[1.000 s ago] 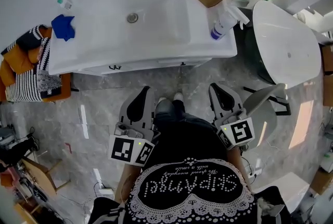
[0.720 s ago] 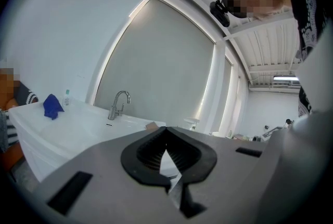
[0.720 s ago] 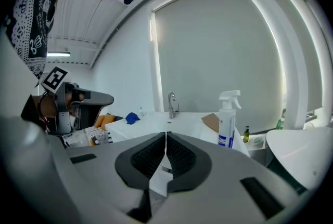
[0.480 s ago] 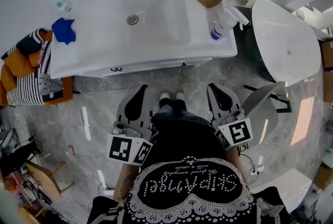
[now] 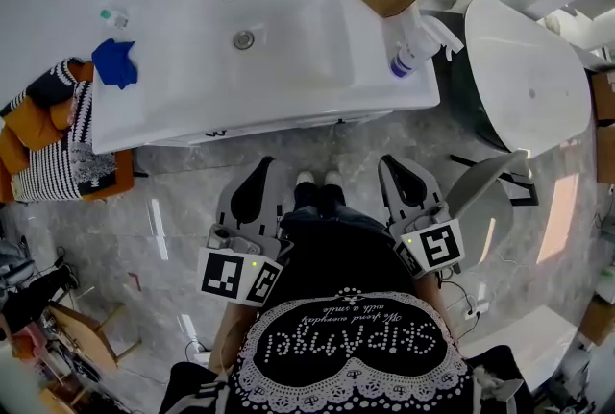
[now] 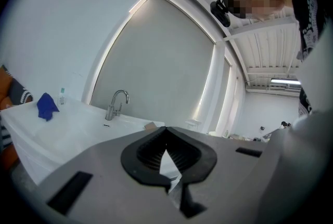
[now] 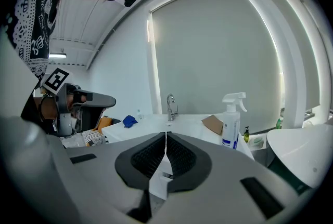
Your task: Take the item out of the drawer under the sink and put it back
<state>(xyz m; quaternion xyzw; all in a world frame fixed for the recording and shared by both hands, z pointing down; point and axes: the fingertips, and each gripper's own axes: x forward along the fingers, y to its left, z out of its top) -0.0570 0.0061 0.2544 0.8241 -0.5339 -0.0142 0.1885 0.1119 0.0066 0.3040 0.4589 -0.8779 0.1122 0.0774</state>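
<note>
Drawer [image 5: 288, 121] under the sink [image 5: 317, 57] sat shut at the counter's [image 5: 173, 37] front edge, its item out of sight. Short of that edge hung the left hand-held gripper [image 5: 261, 168] and right hand-held gripper [image 5: 392, 164], both with jaws closed on nothing. A spray bottle [image 5: 408, 45] stood near the counter's right edge and a blue cloth [image 5: 115, 61] lay at its left.

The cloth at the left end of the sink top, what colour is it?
The cloth is dark blue; the head view shows it best.
</note>
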